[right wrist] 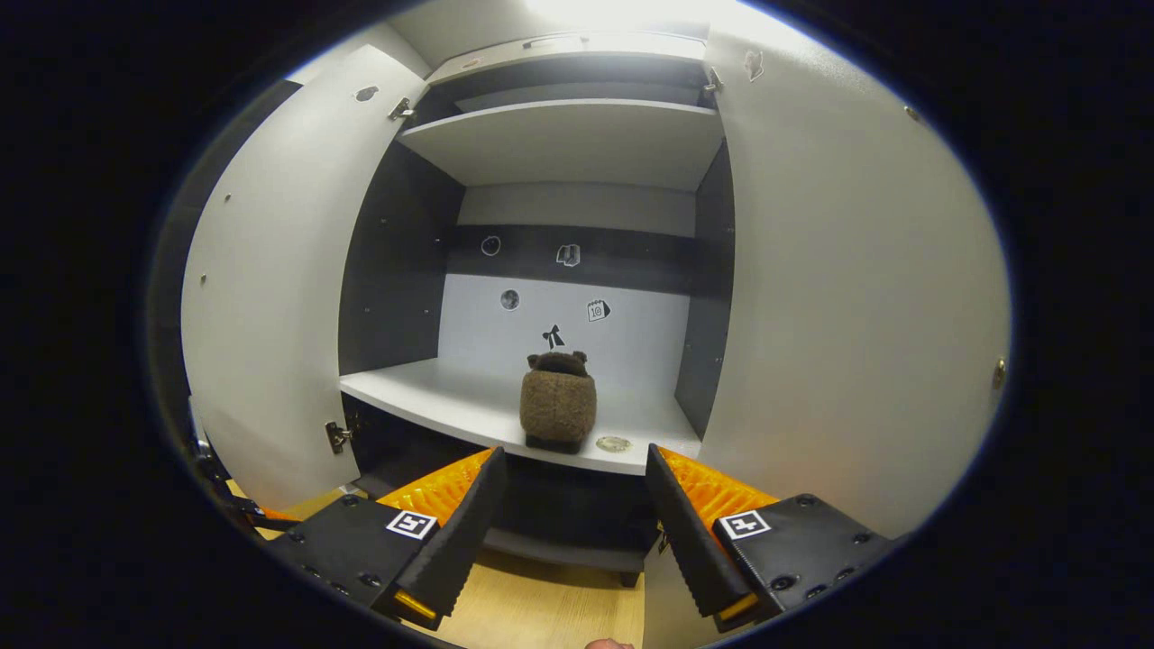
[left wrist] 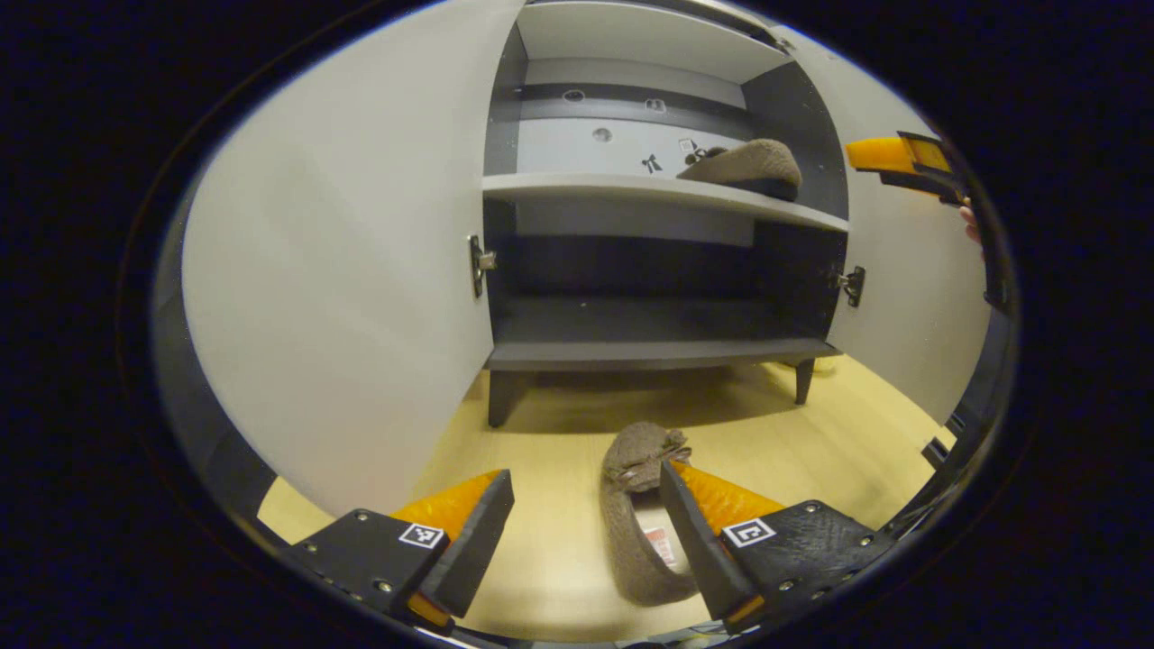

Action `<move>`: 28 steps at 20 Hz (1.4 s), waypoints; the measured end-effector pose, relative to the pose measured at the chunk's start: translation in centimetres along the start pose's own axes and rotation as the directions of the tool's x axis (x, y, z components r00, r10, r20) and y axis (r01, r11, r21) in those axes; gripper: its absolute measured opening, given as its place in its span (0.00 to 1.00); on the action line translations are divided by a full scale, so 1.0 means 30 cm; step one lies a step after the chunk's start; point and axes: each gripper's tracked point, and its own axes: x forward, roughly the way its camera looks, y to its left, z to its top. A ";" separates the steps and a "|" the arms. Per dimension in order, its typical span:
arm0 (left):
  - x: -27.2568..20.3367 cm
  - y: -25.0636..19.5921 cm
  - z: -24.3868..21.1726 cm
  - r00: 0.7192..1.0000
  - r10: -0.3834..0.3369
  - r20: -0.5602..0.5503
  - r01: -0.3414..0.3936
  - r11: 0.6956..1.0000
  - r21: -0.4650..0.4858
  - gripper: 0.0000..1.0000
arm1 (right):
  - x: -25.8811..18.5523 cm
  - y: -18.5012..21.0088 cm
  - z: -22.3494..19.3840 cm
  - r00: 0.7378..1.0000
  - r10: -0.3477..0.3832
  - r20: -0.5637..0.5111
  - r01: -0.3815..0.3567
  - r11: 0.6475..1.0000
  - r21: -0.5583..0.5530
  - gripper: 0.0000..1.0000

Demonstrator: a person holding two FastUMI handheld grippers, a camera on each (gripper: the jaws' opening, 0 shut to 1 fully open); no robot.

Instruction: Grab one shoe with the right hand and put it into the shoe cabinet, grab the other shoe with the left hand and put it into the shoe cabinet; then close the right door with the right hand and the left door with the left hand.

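With one slipper [right wrist: 558, 402] shelved in the cabinet [left wrist: 667, 353], the left gripper [left wrist: 586, 505], wide open and empty like the right gripper [right wrist: 570, 505], nears the floor slipper [left wrist: 636, 514] before it, which looks light, soft and squashy, best pinched at its heel rim.

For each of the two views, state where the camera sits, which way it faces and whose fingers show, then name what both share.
Left gripper view: rides the left hand-held gripper, low near the wooden floor, facing the open shoe cabinet; its open fingers straddle part of the shoe on the floor; the other gripper shows upper right.
Right gripper view: rides the right hand-held gripper, higher, facing the middle shelf; fingers open.
Shared: the cabinet and the shoe on the shelf.
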 end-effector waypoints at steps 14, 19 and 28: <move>0.196 -0.057 -0.229 0.978 -0.007 -0.209 0.011 1.000 0.020 0.89 | -0.204 0.016 -0.193 0.995 0.016 -0.101 -0.016 1.000 0.007 0.98; 0.209 -0.065 -0.285 0.963 -0.021 -0.268 0.017 1.000 -0.016 0.72 | -0.244 0.021 -0.219 0.992 0.024 -0.121 -0.025 1.000 -0.004 0.98; 0.216 -0.079 -0.265 0.964 0.015 -0.267 -0.052 0.990 -0.134 0.05 | -0.298 0.035 -0.239 0.990 0.046 -0.134 -0.042 0.999 0.027 0.98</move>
